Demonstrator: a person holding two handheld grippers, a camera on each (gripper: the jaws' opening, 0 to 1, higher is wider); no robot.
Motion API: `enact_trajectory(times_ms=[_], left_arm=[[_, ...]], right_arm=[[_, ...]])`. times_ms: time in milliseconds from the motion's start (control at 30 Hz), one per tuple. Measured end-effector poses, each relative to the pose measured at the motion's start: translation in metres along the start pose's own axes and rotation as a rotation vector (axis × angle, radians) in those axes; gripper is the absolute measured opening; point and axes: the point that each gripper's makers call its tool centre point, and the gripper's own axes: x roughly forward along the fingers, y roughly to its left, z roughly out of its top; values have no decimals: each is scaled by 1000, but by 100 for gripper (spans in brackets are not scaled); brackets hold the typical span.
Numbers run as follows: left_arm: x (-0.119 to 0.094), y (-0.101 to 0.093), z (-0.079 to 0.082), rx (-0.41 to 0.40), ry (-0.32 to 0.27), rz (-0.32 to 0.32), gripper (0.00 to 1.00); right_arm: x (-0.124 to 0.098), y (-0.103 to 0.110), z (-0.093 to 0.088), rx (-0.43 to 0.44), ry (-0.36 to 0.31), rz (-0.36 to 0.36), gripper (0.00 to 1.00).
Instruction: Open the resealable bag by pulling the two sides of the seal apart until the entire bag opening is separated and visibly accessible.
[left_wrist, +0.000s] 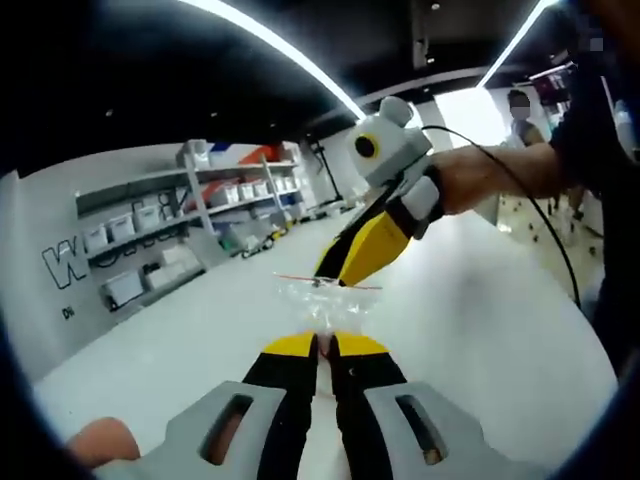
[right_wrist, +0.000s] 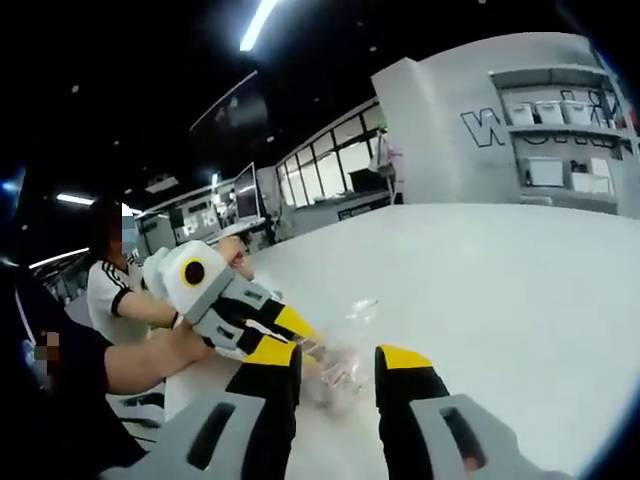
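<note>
A small clear resealable bag (left_wrist: 325, 303) with a red seal line hangs above the white table (left_wrist: 480, 330). My left gripper (left_wrist: 323, 345) is shut on its near edge. My right gripper (left_wrist: 332, 278) reaches in from the upper right, with its yellow tips at the red seal. In the right gripper view, the right gripper (right_wrist: 338, 356) has its jaws spread, and the crumpled bag (right_wrist: 340, 372) lies between them. The left gripper (right_wrist: 318, 347) comes in from the left and pinches the bag's far side.
The table (right_wrist: 500, 300) stretches wide around the bag. Shelves with white bins (left_wrist: 180, 220) line the grey wall beyond it. A black cable (left_wrist: 545, 225) trails from the right gripper. A person in a white shirt (right_wrist: 110, 295) stands close on the left.
</note>
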Motion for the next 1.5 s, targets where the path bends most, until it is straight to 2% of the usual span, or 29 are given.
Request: enact_trajectory(times_ms=[200, 333, 467, 567, 733, 967, 1200, 1500], left_arm=[[0, -2, 1, 29, 5, 2, 6], [0, -2, 1, 40, 5, 3, 6], [1, -3, 2, 45, 3, -1, 6], [0, -4, 3, 50, 2, -2, 6], [1, -6, 3, 61, 0, -6, 6], [1, -6, 4, 58, -3, -8, 6], [1, -6, 4, 55, -7, -9, 6], [0, -7, 5, 51, -11, -12, 5]], right_arm=[[2, 8, 2, 0, 7, 20, 19], [0, 7, 0, 26, 12, 23, 11], [0, 6, 0, 59, 9, 27, 9], [-1, 8, -1, 110, -3, 50, 5], [-1, 13, -3, 230, -29, 96, 4], [-2, 11, -5, 304, -47, 124, 0], [-4, 18, -10, 407, -76, 167, 0], [-3, 16, -9, 542, -120, 217, 0]])
